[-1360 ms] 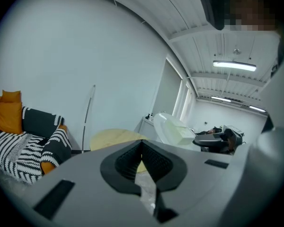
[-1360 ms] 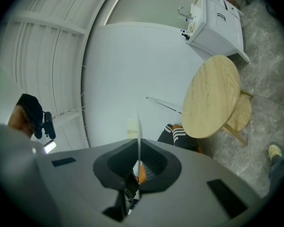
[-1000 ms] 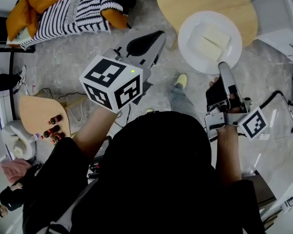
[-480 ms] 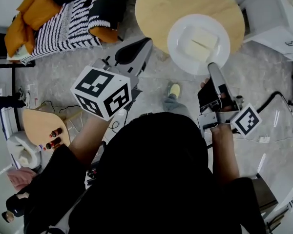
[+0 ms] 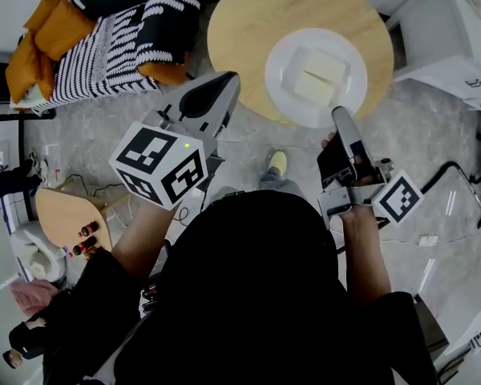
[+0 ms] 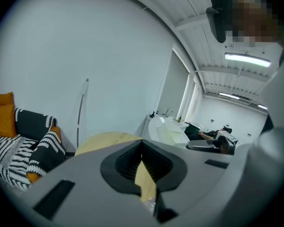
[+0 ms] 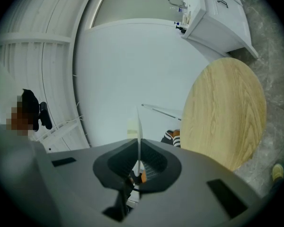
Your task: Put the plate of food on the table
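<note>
Head view: the right gripper clamps the near rim of the plate, food aboard, over the round tabletop. A second ago the plate hung half past the edge. Setting down and releasing remain. The left gripper travels alongside, jaws together, empty.

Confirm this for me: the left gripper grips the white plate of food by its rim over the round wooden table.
Wrong gripper: the right gripper grips the white plate of food by its rim over the round wooden table; the left gripper holds nothing. The head view shows it.
</note>
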{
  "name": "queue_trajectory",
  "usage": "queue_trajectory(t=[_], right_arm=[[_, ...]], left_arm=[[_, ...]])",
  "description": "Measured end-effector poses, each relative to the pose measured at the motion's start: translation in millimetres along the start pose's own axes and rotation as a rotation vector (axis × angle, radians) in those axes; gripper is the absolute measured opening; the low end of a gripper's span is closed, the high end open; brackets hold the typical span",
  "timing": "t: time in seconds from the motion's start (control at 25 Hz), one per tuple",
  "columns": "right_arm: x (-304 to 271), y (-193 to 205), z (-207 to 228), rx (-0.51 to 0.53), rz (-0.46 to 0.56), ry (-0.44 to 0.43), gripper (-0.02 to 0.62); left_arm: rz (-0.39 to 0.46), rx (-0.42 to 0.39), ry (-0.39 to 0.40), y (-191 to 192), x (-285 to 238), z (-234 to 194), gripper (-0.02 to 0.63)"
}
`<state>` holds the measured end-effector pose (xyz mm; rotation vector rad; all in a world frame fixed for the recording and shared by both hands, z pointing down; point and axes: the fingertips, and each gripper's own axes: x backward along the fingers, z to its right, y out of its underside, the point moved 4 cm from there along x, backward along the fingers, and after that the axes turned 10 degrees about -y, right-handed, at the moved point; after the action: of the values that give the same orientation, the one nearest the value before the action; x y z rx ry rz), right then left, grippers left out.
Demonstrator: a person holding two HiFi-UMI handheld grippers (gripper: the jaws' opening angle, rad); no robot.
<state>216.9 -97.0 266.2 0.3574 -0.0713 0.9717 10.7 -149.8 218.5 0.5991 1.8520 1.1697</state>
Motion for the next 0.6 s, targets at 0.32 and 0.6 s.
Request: queue_trajectory(t=[0.32, 0.6], right_arm=[[-1.1, 2.5, -3.3, -0.007, -0.025, -0.022, 0.018], [-1.9, 1.5, -1.5, 0.001, -0.013, -0.018, 0.018]], left_arm=[[0.002, 0.007, -0.040, 6.6, 9.7, -1.9, 0.005], [0.011, -0.002, -0.032, 5.3, 11.0, -1.9, 0.005]])
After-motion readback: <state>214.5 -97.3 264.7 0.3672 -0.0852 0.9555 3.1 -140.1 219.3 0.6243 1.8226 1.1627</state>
